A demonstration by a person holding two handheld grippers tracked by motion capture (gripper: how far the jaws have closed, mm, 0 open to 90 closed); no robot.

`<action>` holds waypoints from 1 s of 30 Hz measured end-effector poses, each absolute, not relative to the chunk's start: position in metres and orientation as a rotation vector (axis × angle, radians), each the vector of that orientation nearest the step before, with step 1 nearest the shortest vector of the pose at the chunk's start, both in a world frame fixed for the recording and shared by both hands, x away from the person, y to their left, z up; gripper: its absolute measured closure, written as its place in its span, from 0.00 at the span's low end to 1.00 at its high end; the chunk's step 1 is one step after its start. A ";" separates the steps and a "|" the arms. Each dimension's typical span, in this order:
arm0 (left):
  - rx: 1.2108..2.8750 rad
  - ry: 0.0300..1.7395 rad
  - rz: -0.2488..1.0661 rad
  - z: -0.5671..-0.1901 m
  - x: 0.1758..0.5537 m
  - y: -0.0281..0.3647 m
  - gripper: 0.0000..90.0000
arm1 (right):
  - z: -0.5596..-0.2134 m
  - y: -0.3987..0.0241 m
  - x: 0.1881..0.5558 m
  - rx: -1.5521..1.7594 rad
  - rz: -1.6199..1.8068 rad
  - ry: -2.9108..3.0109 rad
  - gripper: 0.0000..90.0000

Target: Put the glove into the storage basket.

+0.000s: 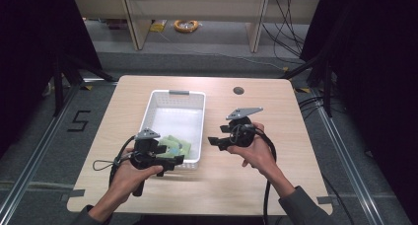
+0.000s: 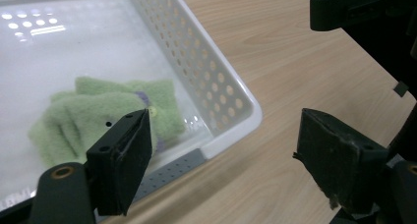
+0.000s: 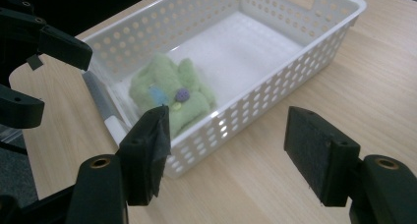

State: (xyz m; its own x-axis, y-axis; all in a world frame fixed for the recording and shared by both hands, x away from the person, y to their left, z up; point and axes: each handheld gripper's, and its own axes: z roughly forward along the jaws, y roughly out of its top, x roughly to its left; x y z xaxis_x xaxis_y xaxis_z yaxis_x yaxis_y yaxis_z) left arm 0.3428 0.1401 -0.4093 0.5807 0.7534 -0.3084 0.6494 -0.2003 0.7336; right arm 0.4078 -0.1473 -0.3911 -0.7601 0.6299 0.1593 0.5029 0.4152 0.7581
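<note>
One cloth: a green fleece cloth (image 3: pixel 172 94) lies folded in the near end of the basket (image 1: pixel 154 102), held by nobody.
Detail: the right gripper view shows small blue, purple and yellow bits on the cloth's top; the high view gives little more than a green patch (image 1: pixel 176 146).
Long axis: the bundle looks to run roughly across the basket's short side, though its edges are too soft to be sure.
Basket: white, perforated, on a wooden table (image 1: pixel 276 101); its far half holds nothing.
Left gripper (image 1: pixel 170 164): jaws wide apart with nothing between them, at the basket's near corner; in its own view the cloth sits just beyond the left jaw, over the rim.
Right gripper (image 1: pixel 216 142): jaws apart and empty, over bare table to the right of the basket, pointing toward it.
Nearer hand: the left, by a clear margin; any next reach for the cloth would likely be its to make, forward and down over the rim.
Left gripper view: adds the grey handle strip (image 2: pixel 172 172) on the basket's near wall.
</note>
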 end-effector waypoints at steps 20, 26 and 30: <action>1.931 1.037 0.146 -0.422 0.316 0.115 0.23 | -0.409 -0.194 0.379 1.091 1.343 2.435 0.37; 1.940 1.024 0.119 -0.433 0.310 0.112 0.23 | -0.415 -0.204 0.369 1.081 1.368 2.424 0.36; 1.942 1.023 0.131 -0.437 0.309 0.112 0.23 | -0.419 -0.208 0.365 1.076 1.374 2.428 0.35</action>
State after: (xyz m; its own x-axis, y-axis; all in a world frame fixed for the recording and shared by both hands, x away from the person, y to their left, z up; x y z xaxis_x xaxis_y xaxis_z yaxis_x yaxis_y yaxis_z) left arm 0.3092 0.1119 -0.4367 0.6506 0.7005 -0.2932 0.6042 -0.2435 0.7587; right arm 0.3645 -0.2084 -0.4189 -0.7309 0.6507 0.2058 0.5115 0.3227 0.7964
